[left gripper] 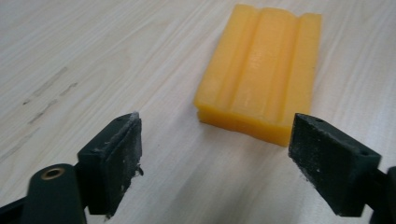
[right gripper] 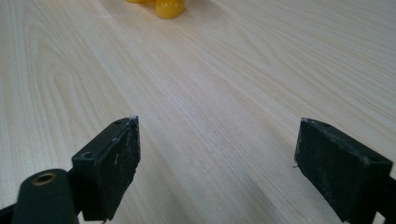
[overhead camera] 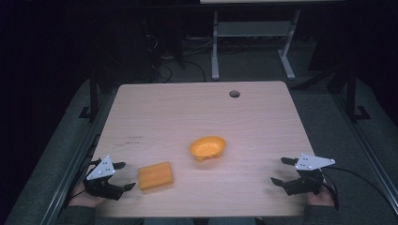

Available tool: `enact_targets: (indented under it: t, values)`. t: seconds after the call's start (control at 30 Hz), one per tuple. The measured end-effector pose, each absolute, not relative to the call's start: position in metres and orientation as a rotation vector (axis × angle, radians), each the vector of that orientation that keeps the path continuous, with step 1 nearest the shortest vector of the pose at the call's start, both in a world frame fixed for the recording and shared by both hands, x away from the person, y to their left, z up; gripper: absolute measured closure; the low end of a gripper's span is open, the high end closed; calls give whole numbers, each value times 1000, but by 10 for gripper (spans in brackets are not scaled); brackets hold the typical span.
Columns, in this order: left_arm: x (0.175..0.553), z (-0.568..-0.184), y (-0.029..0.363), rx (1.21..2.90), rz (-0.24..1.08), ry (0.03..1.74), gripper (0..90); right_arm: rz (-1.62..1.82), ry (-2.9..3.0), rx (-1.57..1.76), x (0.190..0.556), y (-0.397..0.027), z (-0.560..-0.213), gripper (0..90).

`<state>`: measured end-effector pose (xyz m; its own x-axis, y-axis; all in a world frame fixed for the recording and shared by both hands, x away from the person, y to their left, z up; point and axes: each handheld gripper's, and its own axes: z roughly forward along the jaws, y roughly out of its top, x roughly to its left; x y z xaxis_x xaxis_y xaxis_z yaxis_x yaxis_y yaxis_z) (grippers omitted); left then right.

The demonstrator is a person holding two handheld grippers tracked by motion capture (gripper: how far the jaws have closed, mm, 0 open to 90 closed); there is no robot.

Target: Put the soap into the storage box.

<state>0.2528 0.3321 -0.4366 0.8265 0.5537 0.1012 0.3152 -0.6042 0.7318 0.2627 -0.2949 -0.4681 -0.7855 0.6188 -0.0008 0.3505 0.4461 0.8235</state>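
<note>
From the high view I see my left gripper (overhead camera: 123,176) low at the near left corner of the desk (overhead camera: 197,112), its fingers spread wide and holding nothing, with the orange block (overhead camera: 155,176) lying flat just beside them on the side toward the desk's middle. In the left gripper view the same block (left gripper: 261,70) lies ahead of the open fingers (left gripper: 114,158), closer to the right-hand one, apart from both, and I make out three long raised ridges along its top and a thin seam around its near edge. The block rests directly on the pale wood, near the front edge of the desk. The orange bowl (overhead camera: 208,147) sits near the middle of the desk, beyond the block and to its right, well apart from it, tipped so that its hollow faces the camera. My right gripper (overhead camera: 279,170) rests at the near right corner, its fingers also spread and empty, pointing toward the desk's middle, well apart from the bowl. In the right gripper view I see bare wood grain between the two black fingers (right gripper: 109,163), and at the top edge a small bit of the orange bowl (right gripper: 169,8), too cropped for me to tell more about it.
</note>
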Motion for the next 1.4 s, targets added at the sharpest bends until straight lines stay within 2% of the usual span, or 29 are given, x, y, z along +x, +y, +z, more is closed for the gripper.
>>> enact_targets:
  t: [0.5, 1.4]
  values:
    - [255, -435, 320, 2300, 343, 628, 172, 1250, 2408, 819, 263, -293, -468, 137]
    - [271, -425, 275, 2401, 336, 496, 172, 1229, 2429, 801, 264, -290, -469, 137]
